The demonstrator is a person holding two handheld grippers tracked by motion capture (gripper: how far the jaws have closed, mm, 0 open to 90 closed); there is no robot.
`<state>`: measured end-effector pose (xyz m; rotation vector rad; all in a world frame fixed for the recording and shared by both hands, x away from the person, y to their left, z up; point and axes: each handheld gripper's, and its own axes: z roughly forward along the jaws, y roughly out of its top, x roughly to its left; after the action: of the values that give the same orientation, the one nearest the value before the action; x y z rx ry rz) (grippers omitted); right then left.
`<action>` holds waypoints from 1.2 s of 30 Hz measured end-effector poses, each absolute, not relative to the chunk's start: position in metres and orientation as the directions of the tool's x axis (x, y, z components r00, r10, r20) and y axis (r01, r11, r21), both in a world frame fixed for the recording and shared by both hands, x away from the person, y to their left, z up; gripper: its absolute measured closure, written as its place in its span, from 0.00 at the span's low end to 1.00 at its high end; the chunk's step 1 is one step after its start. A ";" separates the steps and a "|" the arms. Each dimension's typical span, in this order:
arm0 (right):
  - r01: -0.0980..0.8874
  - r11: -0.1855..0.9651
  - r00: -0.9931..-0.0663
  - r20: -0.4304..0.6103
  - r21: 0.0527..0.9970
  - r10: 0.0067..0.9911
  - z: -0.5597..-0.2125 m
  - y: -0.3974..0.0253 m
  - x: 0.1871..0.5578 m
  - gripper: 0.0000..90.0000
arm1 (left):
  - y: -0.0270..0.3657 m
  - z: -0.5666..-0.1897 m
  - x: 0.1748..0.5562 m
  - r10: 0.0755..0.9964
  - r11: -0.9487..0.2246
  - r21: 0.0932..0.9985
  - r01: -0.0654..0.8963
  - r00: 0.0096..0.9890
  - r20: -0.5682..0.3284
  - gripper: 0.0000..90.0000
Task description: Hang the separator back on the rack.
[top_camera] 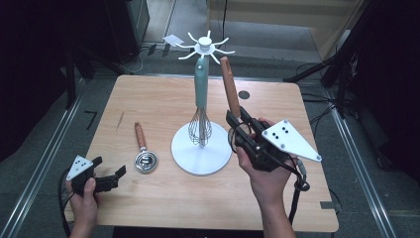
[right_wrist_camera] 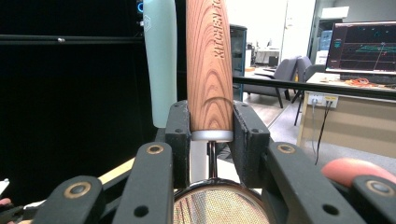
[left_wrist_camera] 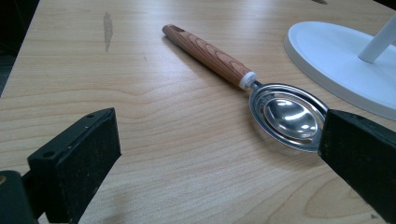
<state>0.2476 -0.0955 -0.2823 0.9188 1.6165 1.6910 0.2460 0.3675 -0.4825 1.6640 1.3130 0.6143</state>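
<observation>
- A wooden-handled strainer (top_camera: 230,84) is clamped by the right gripper (top_camera: 241,130) at the lower end of its handle, just above the metal collar; in the right gripper view the jaws are seen pressed against both sides of the wood (right_wrist_camera: 209,70), with the mesh bowl (right_wrist_camera: 217,207) below them.
- The strainer is held upright, handle up, just beside the rack (top_camera: 203,48) and near its hooks, above the right edge of the white base (top_camera: 190,154).
- A whisk (top_camera: 200,99) is already hung from the rack, its teal handle close beside the strainer's.
- The step in hand is judged to be the hanging of the strainer on a free hook.
- For the next move, the handle top would need to be raised to hook height and guided onto a prong without the whisk being knocked; whether the handle has a hanging hole cannot be told.
- The left gripper (top_camera: 106,174) is held open and empty low over the table (top_camera: 163,94), aimed at a scoop (left_wrist_camera: 280,109) lying flat left of the base, likely the next item.
</observation>
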 end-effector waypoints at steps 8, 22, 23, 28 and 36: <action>0.037 -0.044 -0.559 0.057 0.998 0.828 -0.284 -0.092 0.250 0.80 | 0.368 -0.483 0.246 0.939 -0.029 0.871 0.490 0.313 -0.144 0.00; 0.020 0.025 -0.496 -0.012 0.999 0.868 -0.280 -0.082 0.252 0.80 | 0.368 -0.482 0.246 0.939 -0.031 0.869 0.494 0.311 -0.144 0.00; 0.020 0.039 -0.488 -0.024 0.999 0.873 -0.280 -0.080 0.251 0.80 | 0.368 -0.483 0.246 0.940 -0.031 0.869 0.493 0.310 -0.143 0.00; 0.011 0.088 -0.451 -0.074 0.996 0.890 -0.282 -0.075 0.252 0.80 | 0.368 -0.483 0.246 0.939 -0.028 0.870 0.492 0.312 -0.146 0.00; 0.015 0.046 -0.511 -0.032 0.999 0.859 -0.287 -0.078 0.254 0.70 | 0.368 -0.483 0.246 0.940 -0.029 0.870 0.492 0.310 -0.145 0.00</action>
<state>0.2541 -0.0776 -0.2869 0.8950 1.6325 1.5465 0.2462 0.3676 -0.4826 1.6634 1.3157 0.6141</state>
